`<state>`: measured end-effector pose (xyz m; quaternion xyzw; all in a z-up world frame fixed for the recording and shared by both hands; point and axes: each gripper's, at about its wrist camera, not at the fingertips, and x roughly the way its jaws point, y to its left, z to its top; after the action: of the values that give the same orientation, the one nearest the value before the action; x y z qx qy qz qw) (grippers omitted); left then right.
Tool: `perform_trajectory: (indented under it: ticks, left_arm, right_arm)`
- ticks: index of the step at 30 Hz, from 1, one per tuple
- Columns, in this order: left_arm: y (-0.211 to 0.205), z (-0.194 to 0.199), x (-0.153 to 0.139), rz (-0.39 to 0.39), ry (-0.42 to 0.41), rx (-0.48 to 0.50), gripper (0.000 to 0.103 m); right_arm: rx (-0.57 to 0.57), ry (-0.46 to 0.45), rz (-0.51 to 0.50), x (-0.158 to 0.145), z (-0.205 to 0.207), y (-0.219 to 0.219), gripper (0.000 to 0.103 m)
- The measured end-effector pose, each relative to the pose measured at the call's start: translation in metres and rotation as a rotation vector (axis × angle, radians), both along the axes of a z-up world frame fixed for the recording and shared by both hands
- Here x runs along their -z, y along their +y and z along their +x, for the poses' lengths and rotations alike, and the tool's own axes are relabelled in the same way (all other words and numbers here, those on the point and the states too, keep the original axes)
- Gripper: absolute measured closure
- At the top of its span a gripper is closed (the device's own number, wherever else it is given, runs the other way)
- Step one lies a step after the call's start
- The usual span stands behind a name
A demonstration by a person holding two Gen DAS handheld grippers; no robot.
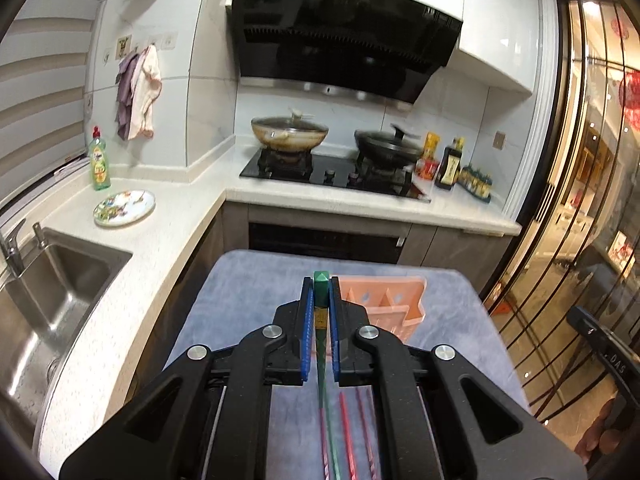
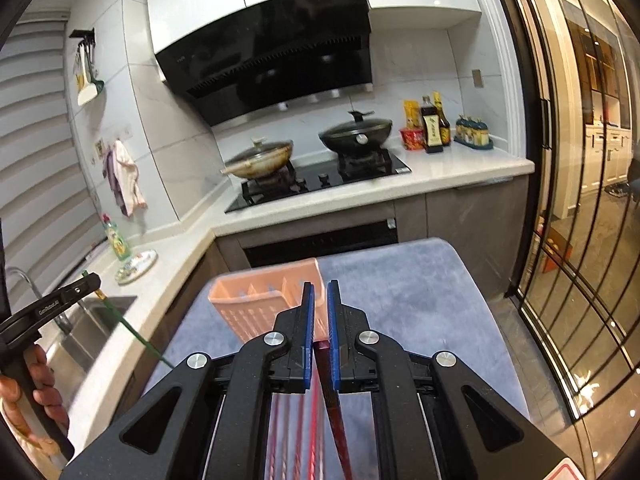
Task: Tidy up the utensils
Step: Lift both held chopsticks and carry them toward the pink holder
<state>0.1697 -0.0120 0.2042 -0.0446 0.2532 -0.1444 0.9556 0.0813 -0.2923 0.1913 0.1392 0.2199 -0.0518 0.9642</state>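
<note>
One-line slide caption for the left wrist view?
Left gripper shut on a green chopstick above the pink utensil basket on a grey mat.

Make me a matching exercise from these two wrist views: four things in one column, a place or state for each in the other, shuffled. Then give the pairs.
Things:
1. green chopstick
2. dark red chopstick
3. pink utensil basket
4. patterned plate

Places or states:
A. on the white counter beside the sink
B. clamped in the right gripper
C. on the grey cloth, no gripper touching it
D. clamped in the left gripper

Pairs: 1-D, 2-B, 3-C, 4-A
</note>
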Motion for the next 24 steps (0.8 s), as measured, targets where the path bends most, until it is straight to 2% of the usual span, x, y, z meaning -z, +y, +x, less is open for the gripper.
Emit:
perform_trajectory:
  ticks: [3, 7, 10, 13, 18, 24]
  left_arm:
    - [-0.006, 0.016, -0.028, -0.030, -0.063, -0.009, 0.096]
    - [-0.015, 0.042, -0.052, -0.045, -0.119, -0.024, 0.096]
    - [-0.022, 0.061, -0.063, -0.047, -0.148, -0.040, 0.096]
    - [-0.029, 0.080, -0.068, -0.055, -0.159, -0.040, 0.096]
    - [-0.041, 0.113, -0.054, -0.032, -0.122, -0.034, 0.096]
    - [-0.047, 0.130, -0.005, 0.008, -0.030, -0.012, 0.096]
  right_arm:
    - [-0.022, -0.057, 0.013, -0.027, 0.021, 0.003, 0.097]
    - [-0.052, -0.123, 0.004, -0.058, 0.054, 0.012, 0.097]
    - [-0.077, -0.158, 0.006, -0.076, 0.081, 0.019, 0.102]
    - [-0.094, -0.182, 0.014, -0.090, 0.107, 0.025, 0.102]
    - [-0.118, -0.174, 0.027, -0.095, 0.140, 0.034, 0.102]
    - [-0.101, -0.131, 0.030, -0.069, 0.127, 0.022, 0.102]
